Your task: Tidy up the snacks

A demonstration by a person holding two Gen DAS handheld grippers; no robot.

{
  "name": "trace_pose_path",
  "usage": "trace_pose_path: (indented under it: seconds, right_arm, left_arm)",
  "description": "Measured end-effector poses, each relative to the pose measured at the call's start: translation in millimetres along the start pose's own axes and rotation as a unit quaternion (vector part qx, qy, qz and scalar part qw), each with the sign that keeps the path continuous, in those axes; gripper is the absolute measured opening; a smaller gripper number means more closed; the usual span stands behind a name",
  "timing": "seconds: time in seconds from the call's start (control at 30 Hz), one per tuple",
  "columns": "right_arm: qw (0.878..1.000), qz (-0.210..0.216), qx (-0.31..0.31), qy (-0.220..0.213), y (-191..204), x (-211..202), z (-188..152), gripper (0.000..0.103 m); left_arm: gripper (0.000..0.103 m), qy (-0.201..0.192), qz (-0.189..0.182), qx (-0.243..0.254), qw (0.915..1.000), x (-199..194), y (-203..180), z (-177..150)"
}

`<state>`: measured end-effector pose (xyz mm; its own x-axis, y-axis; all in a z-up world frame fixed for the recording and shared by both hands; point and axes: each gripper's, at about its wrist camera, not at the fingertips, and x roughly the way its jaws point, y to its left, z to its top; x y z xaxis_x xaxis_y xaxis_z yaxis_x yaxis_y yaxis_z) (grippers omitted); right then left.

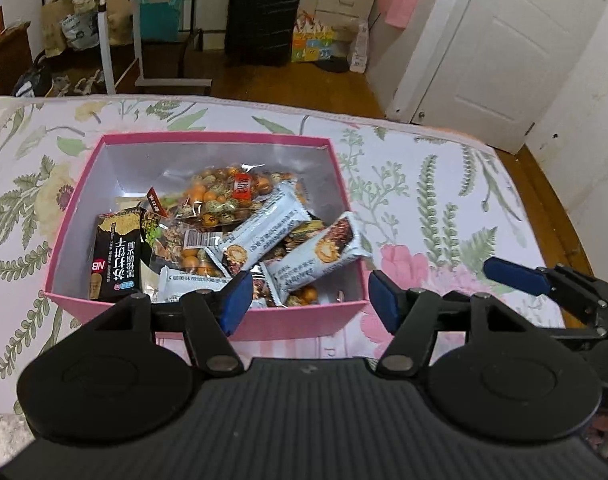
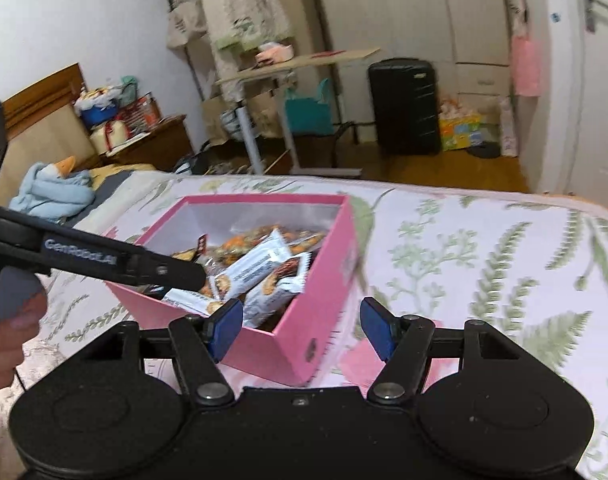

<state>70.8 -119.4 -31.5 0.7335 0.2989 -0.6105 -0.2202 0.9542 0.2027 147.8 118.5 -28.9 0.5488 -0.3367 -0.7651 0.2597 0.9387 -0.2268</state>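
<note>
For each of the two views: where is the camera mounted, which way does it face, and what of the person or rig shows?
Left wrist: on the left gripper, facing the pink box from its near side; the right gripper's finger shows at right.
Right wrist: on the right gripper, facing the box corner from the right; the left gripper's arm and the left hand show at left.
Shared: box, white snack bars, floral bedspread, black suitcase.

A home bedroom: a bed [image 1: 424,184] with floral sheet, a black suitcase [image 1: 262,20], wardrobe [image 2: 420,8], clothes rack [image 2: 232,12] and white door [image 1: 500,52].
</note>
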Motion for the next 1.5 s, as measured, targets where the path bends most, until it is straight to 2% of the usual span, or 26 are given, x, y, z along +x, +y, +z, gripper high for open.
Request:
trace_pose_path:
  seconds: [0.27, 0.43, 0.77, 1.07, 1.27, 1.5]
  right_arm:
    - [0.998, -0.049, 0.004, -0.031, 5.2, -60.6, 4.0, 0.07]
    - [0.997, -0.076, 0.008, -0.031, 7.2, -75.8, 1.3, 0.07]
    - [0.996, -0.084, 0.01, -0.035, 2.0, -84.5, -11.9, 0.07]
    - [0.992, -0.124, 0.0, -0.035, -2.5, -82.0, -23.3, 0.07]
    - [0.988, -0.147, -0.007, -0.034, -2.9, -80.8, -28.9, 0.071]
    - [0.989, -0.147, -0.001, -0.031, -2.8, -79.2, -32.7, 0.081]
  left_arm:
    - [0.063, -0.019, -0.012, 0.021, 0.9995, -39.9, -24.7, -13.2]
    - [0.064, -0.019, -0.013, 0.046, 0.9987, -52.3, -40.9, -20.0]
    - [0.065, -0.024, -0.001, 0.062, 0.9978, -52.7, -64.0, -32.4]
    - [0.071, -0.034, 0.026, 0.056, 0.9975, -37.9, -73.7, -48.7]
    - [0.078, -0.041, 0.041, 0.064, 0.9963, -36.6, -76.9, -59.9]
    - [0.087, -0.051, 0.054, 0.066, 0.9951, -37.6, -81.6, -72.5]
